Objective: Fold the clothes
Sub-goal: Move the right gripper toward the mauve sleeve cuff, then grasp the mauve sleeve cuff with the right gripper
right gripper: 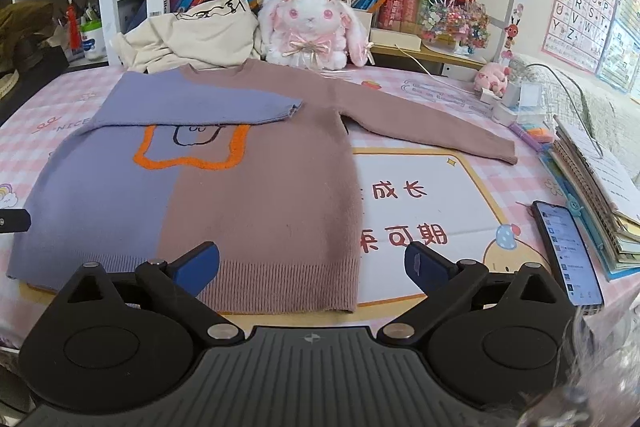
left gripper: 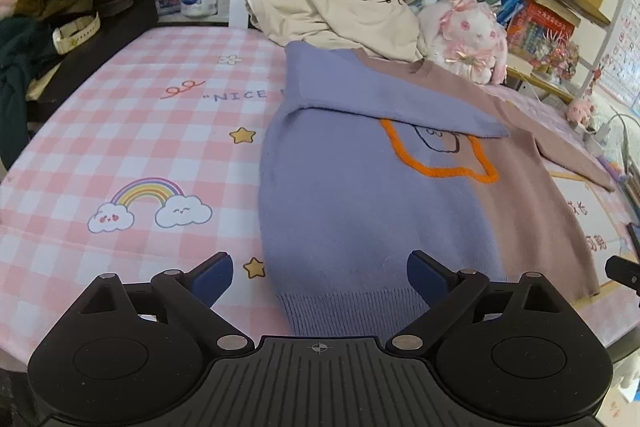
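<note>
Above the sweater (right gripper: 256, 187) hem, left claw (left gripper: 320, 279) and right claw (right gripper: 312, 267) tilted downward, both spread wide (gripping nothing).

Your left gripper (left gripper: 320, 277) is hovering with its jaws spread wide, nothing between the blue pads (left gripper: 212, 277). Your right gripper (right gripper: 312, 263) is doing likewise, its jaws standing wide and its blue pads (right gripper: 198, 267) gripping nothing. Both are tilting forward and downward, and each one's tip is just showing at the edge of the other's view.
</note>
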Demonstrator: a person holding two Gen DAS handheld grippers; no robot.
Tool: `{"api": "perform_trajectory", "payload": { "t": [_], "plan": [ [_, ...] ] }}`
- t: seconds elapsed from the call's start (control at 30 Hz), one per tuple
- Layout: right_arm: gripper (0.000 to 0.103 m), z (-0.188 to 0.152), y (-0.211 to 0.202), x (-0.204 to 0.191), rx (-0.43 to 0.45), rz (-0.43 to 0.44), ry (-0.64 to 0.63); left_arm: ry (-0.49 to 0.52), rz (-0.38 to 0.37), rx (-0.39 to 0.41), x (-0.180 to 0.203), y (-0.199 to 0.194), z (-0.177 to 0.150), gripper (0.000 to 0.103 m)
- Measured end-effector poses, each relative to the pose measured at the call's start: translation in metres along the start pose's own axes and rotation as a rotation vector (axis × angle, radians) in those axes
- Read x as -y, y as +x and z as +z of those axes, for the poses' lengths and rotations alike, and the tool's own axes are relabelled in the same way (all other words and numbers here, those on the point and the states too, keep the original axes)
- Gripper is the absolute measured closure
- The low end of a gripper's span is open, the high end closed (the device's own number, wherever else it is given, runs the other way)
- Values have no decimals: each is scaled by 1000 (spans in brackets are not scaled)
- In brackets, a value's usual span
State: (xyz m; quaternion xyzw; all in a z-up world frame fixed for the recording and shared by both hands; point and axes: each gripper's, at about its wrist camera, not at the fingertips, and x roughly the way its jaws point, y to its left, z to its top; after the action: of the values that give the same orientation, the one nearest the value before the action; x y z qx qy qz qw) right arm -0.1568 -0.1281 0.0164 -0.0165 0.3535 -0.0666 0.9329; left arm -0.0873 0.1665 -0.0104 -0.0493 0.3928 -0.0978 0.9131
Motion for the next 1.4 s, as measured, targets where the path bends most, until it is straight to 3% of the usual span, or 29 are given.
{"api": "perform_trajectory", "payload": {
  "t": [0.2,0.43,0.8,0.97,1.23,1.4],
  "plan": [
    [3,1,5,6,-3,28,-29,28,-24,32,17,0,4,6],
    [2,8,26,36,13,84,-44,3,24,15,45,15,9,6],
    [2,49,83,123,15,261,-66,-68,233,8,129,44,7,6],
    [2,64,109,159,-22,308,13,-117,288,12,156,45,1,6],
    [6,74,152,218,-121,251,260,-158,355,-30,177,46,-6,6],
    [17,73,162,250,-90,149,370,-148,381,-50,186,49,-5,6]
  ]
}}
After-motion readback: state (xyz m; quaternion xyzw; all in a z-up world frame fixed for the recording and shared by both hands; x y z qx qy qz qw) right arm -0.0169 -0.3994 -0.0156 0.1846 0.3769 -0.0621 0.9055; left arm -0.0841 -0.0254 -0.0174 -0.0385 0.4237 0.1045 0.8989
